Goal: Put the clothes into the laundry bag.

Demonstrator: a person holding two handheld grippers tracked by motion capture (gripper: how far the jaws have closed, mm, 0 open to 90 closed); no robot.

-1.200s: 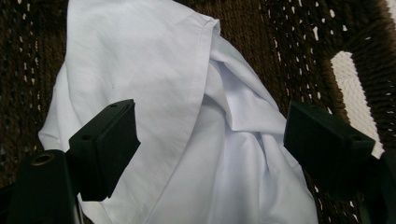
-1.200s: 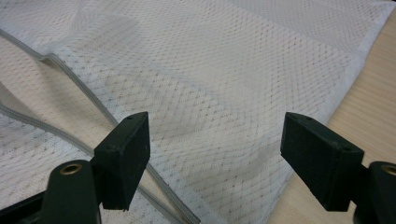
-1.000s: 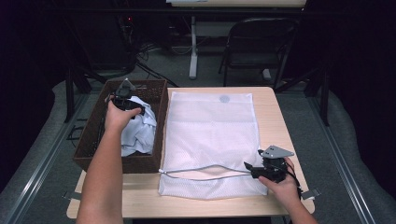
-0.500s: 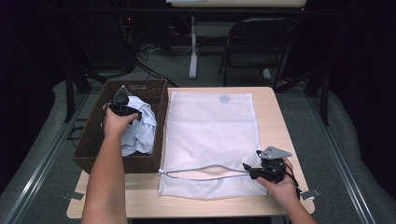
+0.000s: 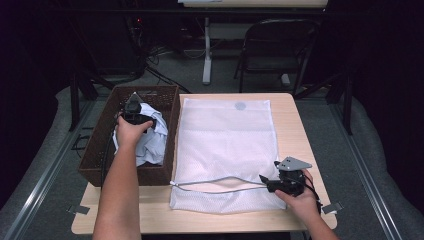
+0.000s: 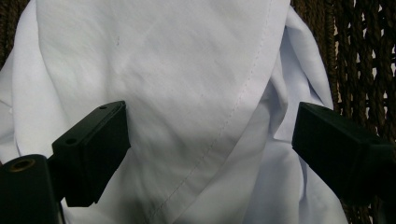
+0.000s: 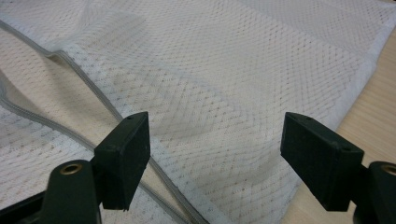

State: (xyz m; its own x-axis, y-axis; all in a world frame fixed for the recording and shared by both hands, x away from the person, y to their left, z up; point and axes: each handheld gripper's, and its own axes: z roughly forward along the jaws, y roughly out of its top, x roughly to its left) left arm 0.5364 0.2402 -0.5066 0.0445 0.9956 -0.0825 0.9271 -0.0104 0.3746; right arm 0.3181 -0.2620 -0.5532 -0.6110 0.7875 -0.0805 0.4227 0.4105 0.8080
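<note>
A crumpled white cloth [image 5: 150,140] lies in a brown wicker basket [image 5: 100,145] at the table's left. My left gripper [image 5: 134,98] hangs over the cloth [image 6: 187,56]. Its jaws [image 6: 210,130] are open and have just been opening wider; cloth lies beneath the gap, and the pads do not press it. A white mesh bag [image 5: 225,140] lies flat at the table's middle. My right gripper [image 5: 263,179] is open at its near right corner, close to the grey zipper edge [image 5: 215,182]. In the right gripper view the jaws [image 7: 215,135] stand wide over the mesh [image 7: 233,60].
The wooden table [image 5: 295,125] shows bare strips right of the bag and along the front edge. A dark folding chair [image 5: 275,45] and a white stand [image 5: 206,50] stand on the floor behind the table.
My left gripper has sunk a little into the basket toward the white cloth. The right gripper and the mesh bag have kept still.
</note>
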